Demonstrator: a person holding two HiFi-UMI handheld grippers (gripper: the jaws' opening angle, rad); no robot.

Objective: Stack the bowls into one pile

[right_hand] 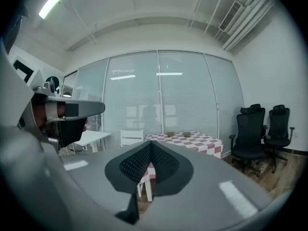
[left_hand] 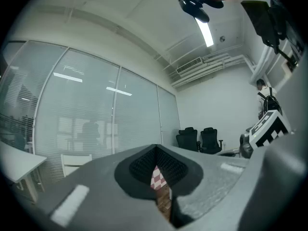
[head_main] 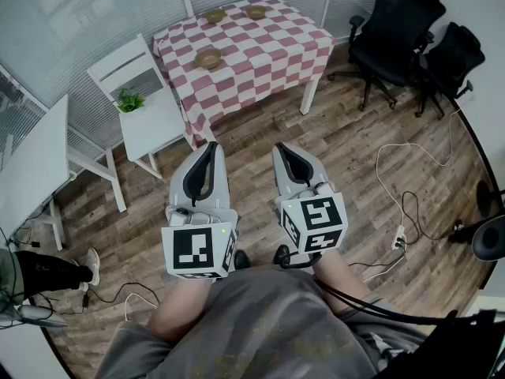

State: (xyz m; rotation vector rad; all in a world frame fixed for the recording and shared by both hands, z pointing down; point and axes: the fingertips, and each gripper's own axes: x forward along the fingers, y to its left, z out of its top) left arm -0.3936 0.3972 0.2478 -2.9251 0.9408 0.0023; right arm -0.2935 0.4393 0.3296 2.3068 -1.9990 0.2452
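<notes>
Three to stack, each sitting on its own: front bowl (head_main: 209, 58) toward the near left part of the table (head_main: 268, 54), back-left bowl (head_main: 215, 15) and back-right bowl (head_main: 255, 11) side by side along the far edge, all well apart from the front one. Table has a red-and-white checked cloth and stands by the glass wall. Left gripper (head_main: 210, 148) and right gripper (head_main: 282, 148) are held side by side low in front of the person, over the wood floor (head_main: 355, 156), well apart from the table and pointing toward it. Left gripper view: jaws pressed together at the tips, nothing between them, only a sliver of checked cloth and floor showing through the gap behind the tips. Right gripper view: same, jaws closed tip to tip and empty, with the table and the two back bowls visible beyond them. Marker cube (head_main: 197, 251) on the left tool and marker cube (head_main: 316, 223) on the right tool face the head camera. White chair (head_main: 126, 69) stands just left of the table with a small plant (head_main: 130, 99) on its seat. Two black office chairs (head_main: 394, 22) are off to the right of the table. White desk (head_main: 28, 164) is at the left edge, with another person's leg and shoe (head_main: 55, 271) below it. Cables and a power strip (head_main: 398, 238) lie on the floor at right.
</notes>
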